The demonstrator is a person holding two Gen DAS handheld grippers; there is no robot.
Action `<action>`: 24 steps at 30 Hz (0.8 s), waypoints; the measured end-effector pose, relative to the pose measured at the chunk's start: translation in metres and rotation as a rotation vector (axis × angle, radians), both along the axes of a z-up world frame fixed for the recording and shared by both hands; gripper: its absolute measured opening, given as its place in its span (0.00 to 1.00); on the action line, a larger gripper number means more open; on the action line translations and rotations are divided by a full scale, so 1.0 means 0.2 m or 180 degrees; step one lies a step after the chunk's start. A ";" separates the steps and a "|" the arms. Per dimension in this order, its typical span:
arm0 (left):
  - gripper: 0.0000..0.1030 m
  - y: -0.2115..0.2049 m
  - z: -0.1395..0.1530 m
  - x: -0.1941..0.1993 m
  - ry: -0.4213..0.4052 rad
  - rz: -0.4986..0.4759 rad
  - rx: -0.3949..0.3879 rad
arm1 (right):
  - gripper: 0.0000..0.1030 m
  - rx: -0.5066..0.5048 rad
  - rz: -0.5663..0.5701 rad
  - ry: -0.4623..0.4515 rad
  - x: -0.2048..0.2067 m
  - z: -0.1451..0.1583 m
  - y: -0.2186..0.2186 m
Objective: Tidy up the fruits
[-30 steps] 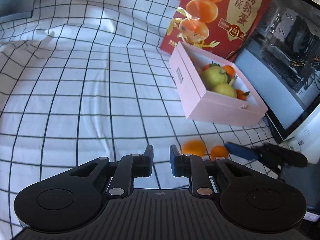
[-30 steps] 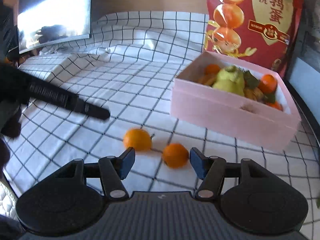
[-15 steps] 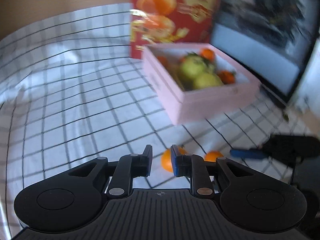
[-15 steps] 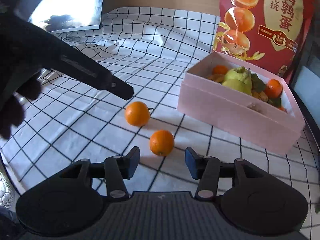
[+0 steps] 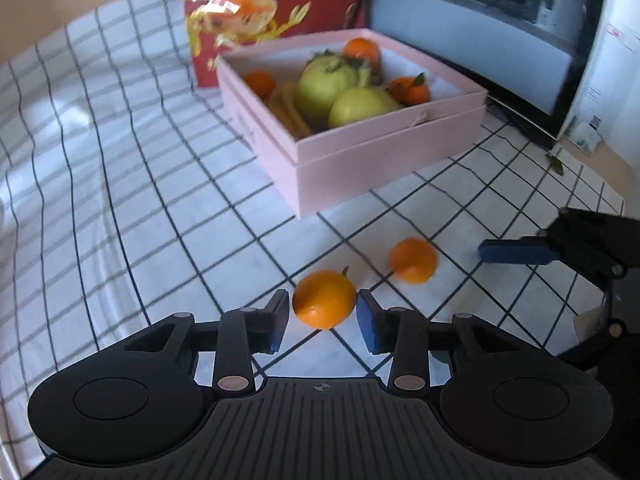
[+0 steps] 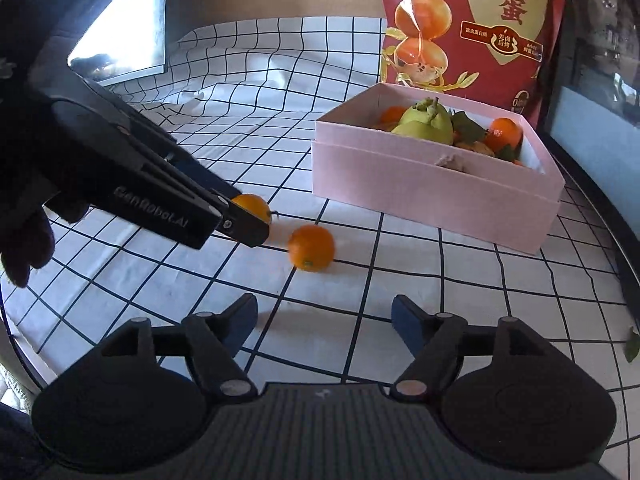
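From the left wrist camera, we had the left tongs (image 5: 323, 316) half open, their jaws having just been opening, with one loose orange (image 5: 324, 299) between the blue pads, which sat just beside its skin and did not press it. A second orange (image 5: 413, 260) lay on the checked tabletop (image 5: 120, 184) near it, between it and the right tongs, in front of the pink box (image 5: 352, 160) of fruit. We judged that closing off-centre could squirt this round fruit out and send it rolling into its neighbour.

From the right wrist camera, the right tongs (image 6: 324, 320) stood wide, also just opening, and held nothing; the second orange (image 6: 311, 247) lay ahead of them, apart. With both tongs working near the box front, we feared they might collide, or nudge that orange away.
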State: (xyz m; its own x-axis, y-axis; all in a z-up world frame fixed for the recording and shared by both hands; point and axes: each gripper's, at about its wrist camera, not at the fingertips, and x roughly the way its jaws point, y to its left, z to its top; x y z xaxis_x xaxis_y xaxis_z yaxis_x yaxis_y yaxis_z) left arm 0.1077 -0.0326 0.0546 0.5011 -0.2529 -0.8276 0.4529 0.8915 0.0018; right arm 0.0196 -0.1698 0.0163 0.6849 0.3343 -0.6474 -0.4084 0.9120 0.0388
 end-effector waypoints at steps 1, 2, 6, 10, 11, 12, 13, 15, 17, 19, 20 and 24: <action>0.40 0.02 0.00 0.01 0.0027 0.0053 -0.0056 | 0.76 0.0002 0.0006 -0.0003 0.00 0.00 0.00; 0.39 0.03 -0.01 0.02 0.0046 0.0105 -0.0122 | 0.78 0.0005 0.0010 -0.0003 0.00 0.00 0.00; 0.38 0.08 0.00 0.02 0.0059 0.0324 -0.0317 | 0.87 0.0029 0.0012 -0.0029 -0.01 -0.02 -0.01; 0.38 0.12 0.03 0.00 0.0082 0.0460 -0.0524 | 0.95 0.0031 -0.0029 0.0010 0.00 -0.02 -0.01; 0.38 0.13 0.04 -0.02 0.0087 0.0498 -0.0578 | 0.96 0.0017 -0.0024 0.0054 0.01 -0.02 -0.01; 0.38 0.14 0.04 -0.03 0.0091 0.0540 -0.0624 | 0.98 -0.0017 -0.0020 0.0094 0.01 -0.01 -0.01; 0.38 0.15 0.05 -0.05 0.0101 0.0579 -0.0662 | 0.98 -0.0039 -0.0016 0.0133 0.02 -0.01 -0.01; 0.38 0.16 0.06 -0.08 0.0133 0.0665 -0.0722 | 1.00 -0.0062 0.0011 0.0190 0.03 -0.01 0.00; 0.38 0.17 0.08 -0.11 0.0149 0.0725 -0.0713 | 1.00 -0.0082 0.0022 0.0225 0.04 -0.01 0.00; 0.38 0.17 0.09 -0.14 0.0145 0.0800 -0.0645 | 1.00 -0.0091 0.0059 0.0224 0.05 -0.01 0.01; 0.38 0.18 0.09 -0.15 0.0145 0.0850 -0.0600 | 0.98 -0.0094 0.0073 0.0210 0.06 -0.01 0.01; 0.38 0.20 0.10 -0.19 0.0190 0.0982 -0.0511 | 0.69 -0.0052 0.0024 0.0121 0.08 0.01 0.03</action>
State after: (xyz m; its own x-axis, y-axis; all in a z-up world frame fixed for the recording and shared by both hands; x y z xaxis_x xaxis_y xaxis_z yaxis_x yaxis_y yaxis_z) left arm 0.0706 0.0073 0.0744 0.5261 -0.2263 -0.8197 0.1571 0.9732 -0.1679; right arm 0.0347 -0.1632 0.0185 0.6572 0.3287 -0.6783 -0.4139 0.9094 0.0396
